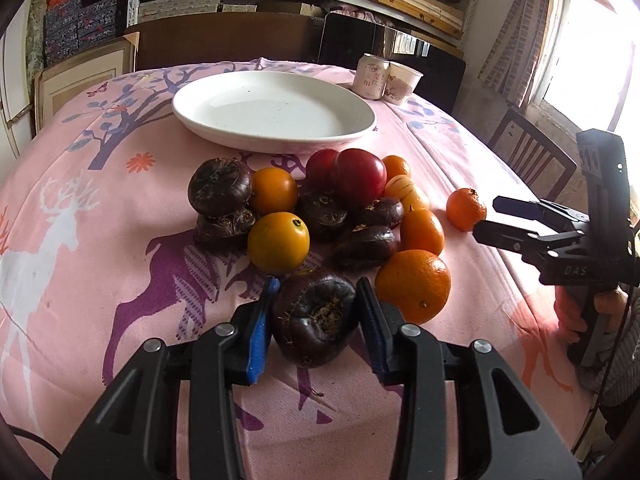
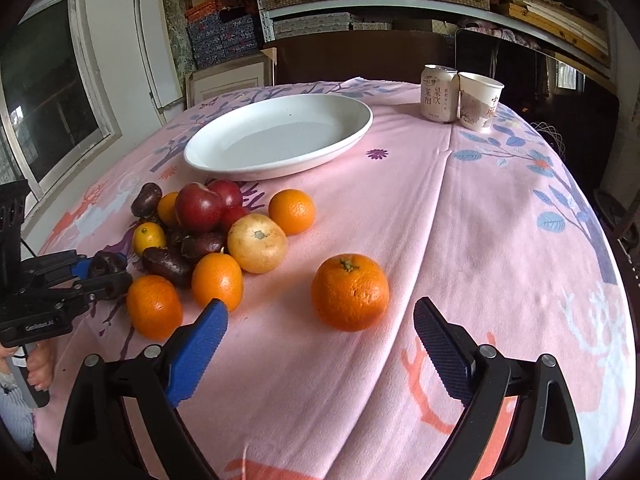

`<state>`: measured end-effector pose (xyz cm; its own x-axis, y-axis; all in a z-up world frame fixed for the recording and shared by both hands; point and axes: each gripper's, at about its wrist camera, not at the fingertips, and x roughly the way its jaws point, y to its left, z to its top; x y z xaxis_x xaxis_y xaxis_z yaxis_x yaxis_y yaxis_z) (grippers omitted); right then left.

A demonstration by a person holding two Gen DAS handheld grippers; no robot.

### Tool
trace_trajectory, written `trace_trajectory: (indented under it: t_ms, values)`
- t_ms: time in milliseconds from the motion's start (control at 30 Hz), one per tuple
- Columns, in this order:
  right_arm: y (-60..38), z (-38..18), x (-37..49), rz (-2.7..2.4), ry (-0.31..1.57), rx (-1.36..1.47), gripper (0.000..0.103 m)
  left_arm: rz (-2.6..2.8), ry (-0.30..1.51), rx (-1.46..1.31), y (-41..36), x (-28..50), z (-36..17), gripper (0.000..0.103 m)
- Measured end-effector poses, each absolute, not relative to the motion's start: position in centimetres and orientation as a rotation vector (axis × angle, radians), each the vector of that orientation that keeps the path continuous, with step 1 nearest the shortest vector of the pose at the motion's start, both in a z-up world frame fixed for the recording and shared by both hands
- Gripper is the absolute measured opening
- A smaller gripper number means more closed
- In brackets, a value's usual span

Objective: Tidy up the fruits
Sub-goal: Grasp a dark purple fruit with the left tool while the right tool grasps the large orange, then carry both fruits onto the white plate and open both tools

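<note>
Fruit pile crowds white plate.

Not much to read here. The can has Chinese lettering down its front, looks like 泉阳 and 泉饮, with a small round logo above that I can't make out. The paper cup beside it shows one red 中. The right tongs body has "DAS" on it, and the left tongs carry a tiny label, maybe "GenRobot.ai".
</note>
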<state>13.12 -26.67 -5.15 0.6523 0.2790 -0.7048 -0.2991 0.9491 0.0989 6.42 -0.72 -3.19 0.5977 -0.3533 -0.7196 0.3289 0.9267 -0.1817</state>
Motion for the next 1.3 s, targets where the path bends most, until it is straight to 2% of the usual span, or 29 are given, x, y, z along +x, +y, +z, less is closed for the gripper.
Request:
trace_trajectory:
  t_ms: [100, 167, 200, 267, 567, 833, 1133, 1200, 1233, 1267, 1300]
  values:
    - [-26.9, -6.1, 14.5, 0.332, 0.837, -0.004, 0.082, -0.403, 0.862, -0.044, -0.6, 6.8, -3.5, 0.039]
    - [-27.2, -6.7, 15.3, 0.343, 0.869, 0.026, 0.064, -0.409, 0.877, -0.055, -0.4, 7.1, -3.8, 0.039]
    - [-27.3, -6.8, 15.4, 0.337, 0.864, 0.032, 0.06, -0.412, 0.882, -0.059, -0.4, 7.2, -3.9, 0.039]
    - [-27.8, -6.8, 15.6, 0.335, 0.854, 0.051, 0.045, -0.415, 0.89, -0.061, -0.4, 7.3, -4.0, 0.039]
    - [-29.0, -5.2, 14.7, 0.361, 0.79, 0.138, 0.044, -0.377, 0.822, -0.052, 0.3, 7.3, -2.3, 0.039]
    - [-26.2, 3.0, 17.9, 0.396, 0.655, 0.108, 0.044, -0.318, 0.728, -0.058, 0.4, 14.7, 4.8, 0.039]
    - [-20.1, -0.7, 26.9, 0.395, 0.742, 0.064, 0.045, -0.274, 0.839, -0.08, 0.0, 22.9, 0.6, 0.039]
    - [-19.4, -1.4, 27.7, 0.387, 0.752, 0.029, 0.047, -0.274, 0.845, -0.077, 0.0, 23.5, -0.1, 0.039]
    - [-19.2, -1.5, 27.8, 0.377, 0.739, 0.015, 0.057, -0.27, 0.842, -0.078, 0.1, 23.7, -0.3, 0.041]
    - [-19.3, -1.5, 27.5, 0.361, 0.712, 0.003, 0.067, -0.266, 0.841, -0.078, 0.3, 23.8, -0.4, 0.048]
    - [-19.3, -1.4, 27.3, 0.354, 0.693, -0.009, 0.068, -0.267, 0.84, -0.081, 0.4, 23.8, -0.5, 0.05]
